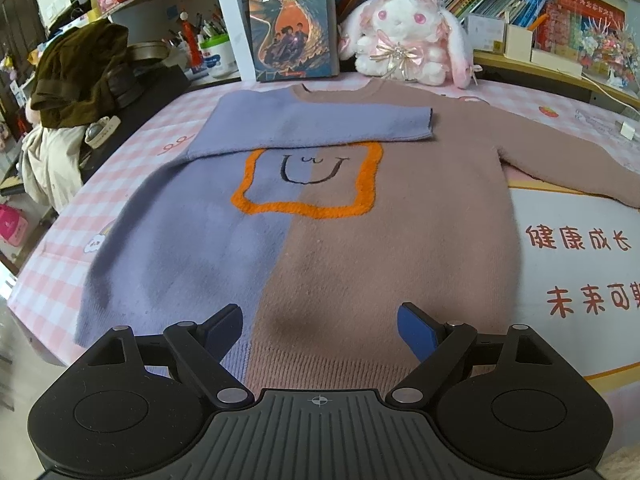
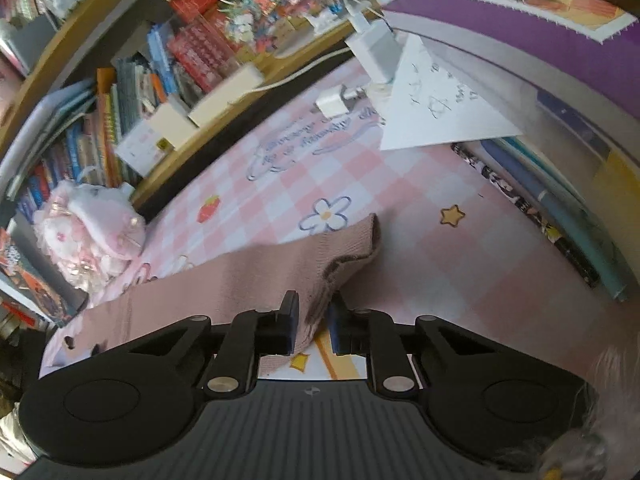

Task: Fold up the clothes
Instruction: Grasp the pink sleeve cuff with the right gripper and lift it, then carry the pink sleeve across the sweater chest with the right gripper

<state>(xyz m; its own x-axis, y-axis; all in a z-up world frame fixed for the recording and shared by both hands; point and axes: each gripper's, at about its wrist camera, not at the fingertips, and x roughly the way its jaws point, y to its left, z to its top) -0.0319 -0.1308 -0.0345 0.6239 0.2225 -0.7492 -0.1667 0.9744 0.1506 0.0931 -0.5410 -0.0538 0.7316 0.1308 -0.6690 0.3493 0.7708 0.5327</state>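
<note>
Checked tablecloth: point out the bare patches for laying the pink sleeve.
Bare checked tablecloth lies beyond the pink sleeve, between the white paper and the flat books. The plug corner and plush rabbit edge are crowded.

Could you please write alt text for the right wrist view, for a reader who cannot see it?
The right gripper is shut on the cuff end of a pink-brown sleeve, lifting it off a pink checked tablecloth. Behind are crowded bookshelves, a plush rabbit and a white charger.
</note>
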